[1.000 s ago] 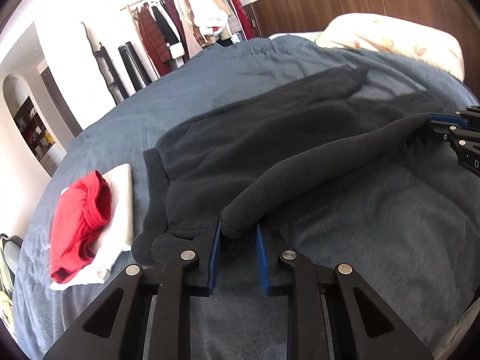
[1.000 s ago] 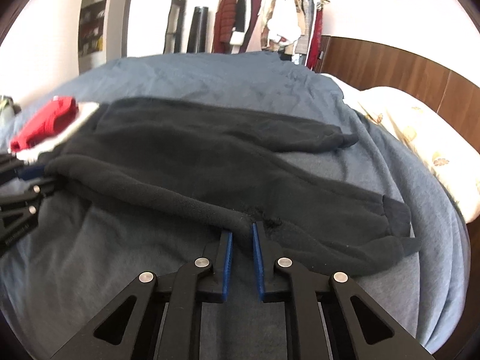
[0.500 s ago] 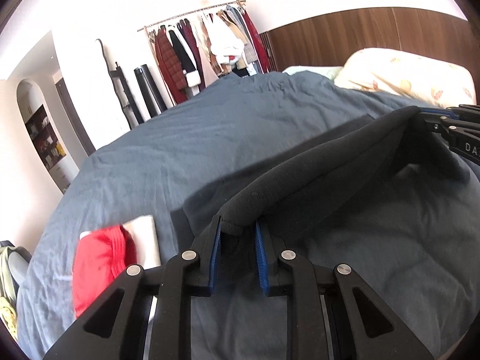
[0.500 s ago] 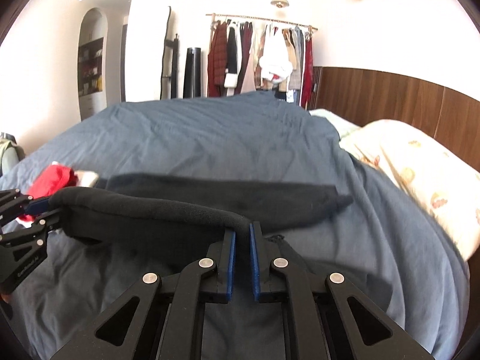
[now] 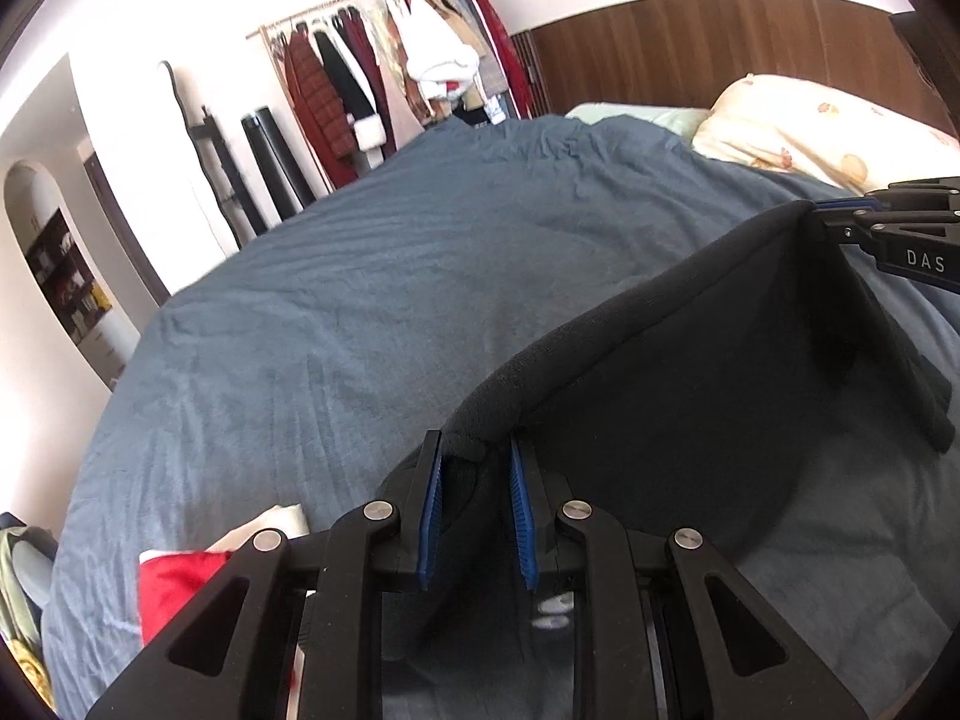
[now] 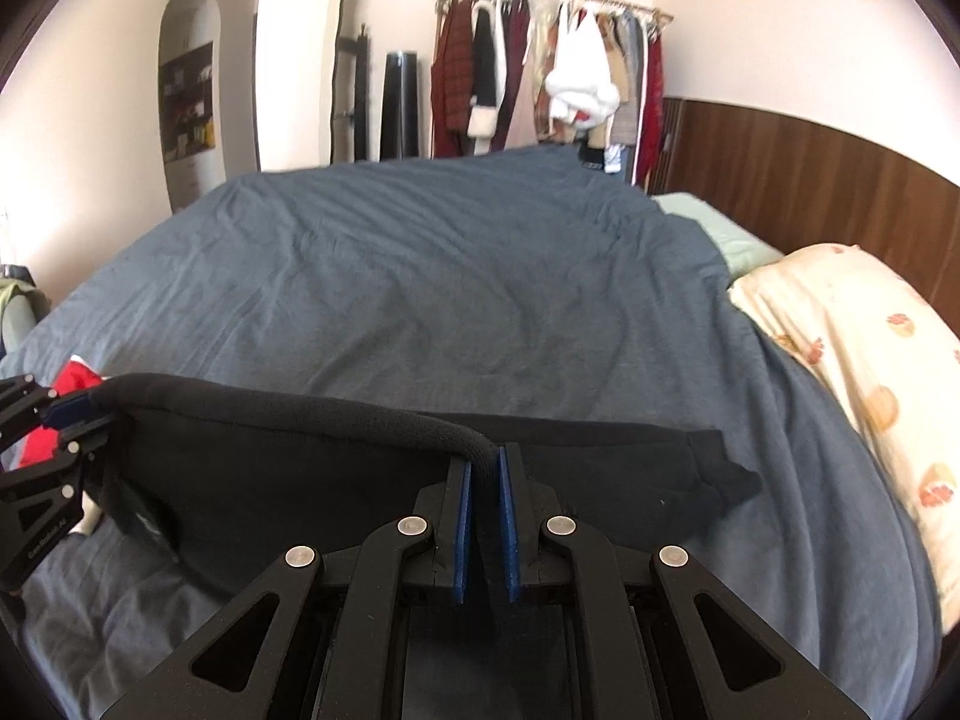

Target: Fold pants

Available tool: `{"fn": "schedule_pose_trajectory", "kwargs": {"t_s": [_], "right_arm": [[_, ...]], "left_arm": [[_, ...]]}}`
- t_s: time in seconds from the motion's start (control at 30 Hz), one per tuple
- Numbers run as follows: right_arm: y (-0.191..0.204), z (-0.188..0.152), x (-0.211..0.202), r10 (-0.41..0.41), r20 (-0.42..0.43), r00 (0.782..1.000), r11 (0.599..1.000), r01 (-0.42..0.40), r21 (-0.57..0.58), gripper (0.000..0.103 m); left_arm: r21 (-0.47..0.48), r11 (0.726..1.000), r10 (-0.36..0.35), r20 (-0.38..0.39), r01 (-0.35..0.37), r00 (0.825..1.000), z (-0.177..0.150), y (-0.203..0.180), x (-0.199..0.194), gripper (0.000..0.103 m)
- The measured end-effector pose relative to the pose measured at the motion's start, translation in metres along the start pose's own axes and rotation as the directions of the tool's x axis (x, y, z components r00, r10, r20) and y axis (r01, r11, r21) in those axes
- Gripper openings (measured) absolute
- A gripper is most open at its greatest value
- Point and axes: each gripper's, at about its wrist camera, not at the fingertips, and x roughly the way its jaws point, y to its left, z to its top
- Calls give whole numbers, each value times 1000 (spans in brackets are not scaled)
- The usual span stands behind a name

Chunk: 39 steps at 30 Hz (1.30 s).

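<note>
Hanging between two grippers, left gripper (image 5: 474, 462) and right gripper (image 6: 485, 468), one pair of pants (image 5: 690, 408).

Bare blue bedspread (image 6: 456, 276) ahead; pillow (image 6: 864, 324) right, red garment (image 5: 174, 576) left.

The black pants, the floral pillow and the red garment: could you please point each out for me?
black pants (image 6: 288, 474): right wrist view, hanging panel.
floral pillow (image 6: 852, 324): right wrist view, top face.
red garment (image 5: 174, 588): left wrist view, visible fold.

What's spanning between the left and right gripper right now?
The raised edge of the black pants, stretched from the left gripper to the right gripper; clearest in the right wrist view.
</note>
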Motion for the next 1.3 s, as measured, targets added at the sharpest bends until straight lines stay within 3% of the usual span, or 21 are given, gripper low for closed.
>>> {"fn": "schedule_pose_trajectory", "kwargs": {"t_s": [0.37,0.83,0.97,1.1,1.17,1.3], "right_arm": [[2,14,97,26,-186,982,999,-34,-40,9],[4,7,181,45,-325,945,997,-62,-42,9],[5,5,187,45,-339,940,997,-61,-36,10],[4,7,189,62,-349,935,997,-71,-15,14],[4,9,186,50,-343,938,998,-62,-24,34],[-1,17,167,53,-298,953,998,-57,-6,45]], "left_arm": [[13,999,-38,-163,41,986,2,5,81,22],[-5,997,-81,-242,82,967,-4,12,129,26],[-6,998,-62,-254,62,965,-4,14,132,39],[-21,1000,-27,-261,23,965,-4,22,131,64],[-47,999,-26,-264,14,964,-3,31,127,69],[-76,997,-11,-241,-7,970,2,46,112,77]]}}
